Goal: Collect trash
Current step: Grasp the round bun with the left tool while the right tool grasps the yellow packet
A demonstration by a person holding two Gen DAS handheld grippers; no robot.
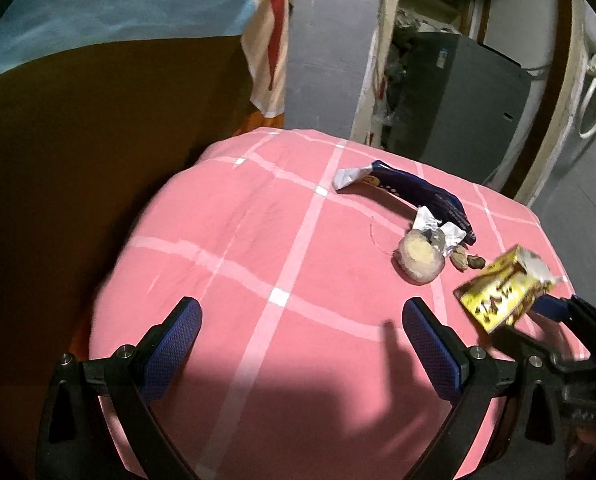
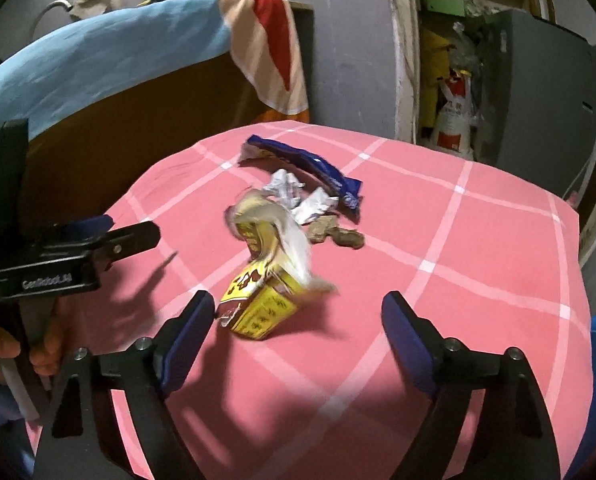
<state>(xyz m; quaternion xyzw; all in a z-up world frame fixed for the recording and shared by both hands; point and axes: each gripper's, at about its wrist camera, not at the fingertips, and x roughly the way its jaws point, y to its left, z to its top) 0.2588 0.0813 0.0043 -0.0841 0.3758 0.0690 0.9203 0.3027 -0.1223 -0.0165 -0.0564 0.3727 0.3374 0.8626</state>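
Worktop: pink checked cloth point(image 2: 477, 240) covers it, and all the trash lies on this cloth.
Landmark: yellow snack box point(image 2: 258, 300), torn open, with its white inner bag sticking out at the top; it is blurred.
Yellow box, place: between the pads of the right claw point(image 2: 294, 312), just beside the left pad; I cannot tell if that pad touches it. The other pad stands well apart from it.
Right claw: spread, not pressing on anything.
Left claw: spread over bare cloth point(image 1: 301, 320), with nothing between its pads; it is to the left of the yellow box.
Other trash: behind the yellow box lie crumpled foil pieces point(image 2: 298, 196), a dark blue wrapper point(image 2: 309, 168) and small brown scraps point(image 2: 337, 234). The left wrist view shows also a small round cup point(image 1: 419, 258) near the foil.
Handling, my judgement: the box looks light, thin cardboard, already deformed, so it will crush easily and can slip away when only one pad pushes it.
Where to hold: across the two flat printed sides of the lower box body, not on the loose white bag, which may pull out.
Risk: the soft cloth may be pinched together with the box.
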